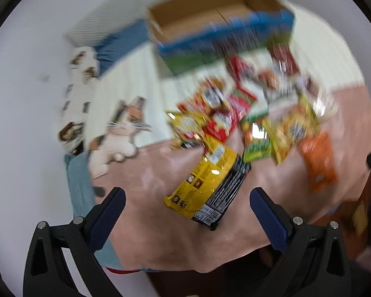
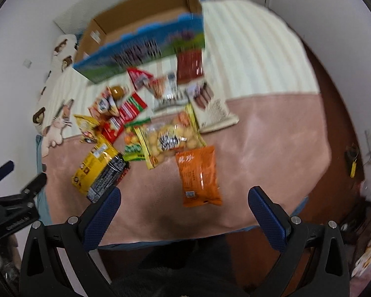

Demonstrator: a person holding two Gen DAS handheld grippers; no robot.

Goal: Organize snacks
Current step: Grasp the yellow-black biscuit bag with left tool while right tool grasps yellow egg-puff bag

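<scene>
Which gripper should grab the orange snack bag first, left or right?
Right, probably. The orange bag lies nearly centred ahead of the open right gripper. In the left view it sits far right of the open left gripper, behind the yellow bag.

Orange packet (image 2: 199,175), yellow-and-black packet (image 1: 207,185) — on a pink blanket (image 2: 272,153); blue-and-green box (image 2: 146,47).

A bed (image 2: 272,133) is filling the room, wearing a pink blanket (image 2: 259,163) and a cream striped cover (image 2: 247,57). White walls (image 2: 19,37) are rising behind it; brown floor (image 2: 334,113) is showing beside it.
</scene>
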